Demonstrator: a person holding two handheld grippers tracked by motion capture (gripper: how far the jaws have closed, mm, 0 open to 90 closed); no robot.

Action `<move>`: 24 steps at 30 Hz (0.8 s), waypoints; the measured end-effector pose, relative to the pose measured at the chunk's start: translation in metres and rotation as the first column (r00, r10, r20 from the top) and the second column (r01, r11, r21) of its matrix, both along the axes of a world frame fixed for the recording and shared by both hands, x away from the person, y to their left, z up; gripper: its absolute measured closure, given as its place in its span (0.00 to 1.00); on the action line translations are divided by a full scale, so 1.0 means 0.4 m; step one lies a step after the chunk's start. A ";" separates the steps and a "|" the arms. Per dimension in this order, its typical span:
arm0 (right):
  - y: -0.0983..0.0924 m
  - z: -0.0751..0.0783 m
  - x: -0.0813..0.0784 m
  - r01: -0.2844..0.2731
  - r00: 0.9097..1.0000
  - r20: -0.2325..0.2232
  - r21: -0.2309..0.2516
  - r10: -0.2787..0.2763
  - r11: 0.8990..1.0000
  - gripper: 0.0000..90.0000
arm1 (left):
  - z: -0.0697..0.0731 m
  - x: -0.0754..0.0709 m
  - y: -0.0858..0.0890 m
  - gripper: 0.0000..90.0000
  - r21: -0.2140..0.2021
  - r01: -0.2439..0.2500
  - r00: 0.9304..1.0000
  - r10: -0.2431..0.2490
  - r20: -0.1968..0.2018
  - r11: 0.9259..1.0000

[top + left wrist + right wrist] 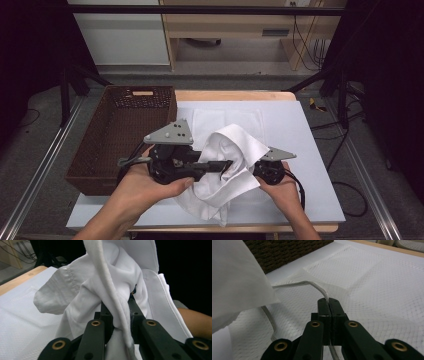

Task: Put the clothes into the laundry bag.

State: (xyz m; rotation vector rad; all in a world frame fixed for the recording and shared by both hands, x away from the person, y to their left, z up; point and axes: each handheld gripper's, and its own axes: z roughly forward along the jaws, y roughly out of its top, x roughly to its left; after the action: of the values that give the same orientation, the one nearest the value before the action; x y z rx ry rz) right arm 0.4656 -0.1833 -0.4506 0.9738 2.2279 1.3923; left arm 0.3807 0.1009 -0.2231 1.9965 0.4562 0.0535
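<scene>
A crumpled white cloth [235, 145] hangs bunched above the white mat, held between both grippers. My left gripper [226, 165] points right into it. In the left gripper view, that left gripper [117, 307] is shut on a thick folded seam of the cloth [82, 295], which drapes over the jaws. My right gripper [257, 167] comes in from the right, its tips buried in the fabric. In the right gripper view, the right gripper [328, 301] is shut on a thin hem of the meshy cloth [234, 277], which rises to the left.
A brown wicker basket [120, 135] stands at the table's left, its wall [287, 252] close to the cloth. A folded white cloth [227, 117] lies flat on the white mat [300, 150] behind the grippers. Wooden table edge [230, 95] lies beyond.
</scene>
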 end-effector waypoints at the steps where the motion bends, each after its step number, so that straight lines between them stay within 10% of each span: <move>1: 0.000 0.000 0.000 0.003 1.000 -0.005 0.005 -0.003 1.000 0.99 | 0.002 -0.003 0.000 0.88 -0.007 0.005 1.000 -0.005 -0.002 1.000; 8: -0.003 0.001 0.004 0.006 1.000 -0.008 0.015 -0.006 1.000 0.99 | -0.001 -0.029 -0.014 0.88 -0.002 0.032 0.999 -0.032 0.019 0.999; 15: -0.004 0.002 0.004 0.007 1.000 -0.012 0.021 -0.007 1.000 0.99 | -0.087 0.046 -0.018 0.88 0.029 -0.025 0.999 0.026 -0.027 0.999; 24: -0.006 0.004 0.005 0.011 1.000 -0.014 0.027 -0.010 1.000 0.99 | -0.109 0.079 -0.014 0.88 0.017 -0.037 0.998 0.038 -0.046 0.999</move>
State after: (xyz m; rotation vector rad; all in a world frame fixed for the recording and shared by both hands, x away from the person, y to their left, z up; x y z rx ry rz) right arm 0.4674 -0.1857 -0.4491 1.0057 2.2167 1.4183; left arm 0.4122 0.0953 -0.2667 2.0082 0.5251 0.0343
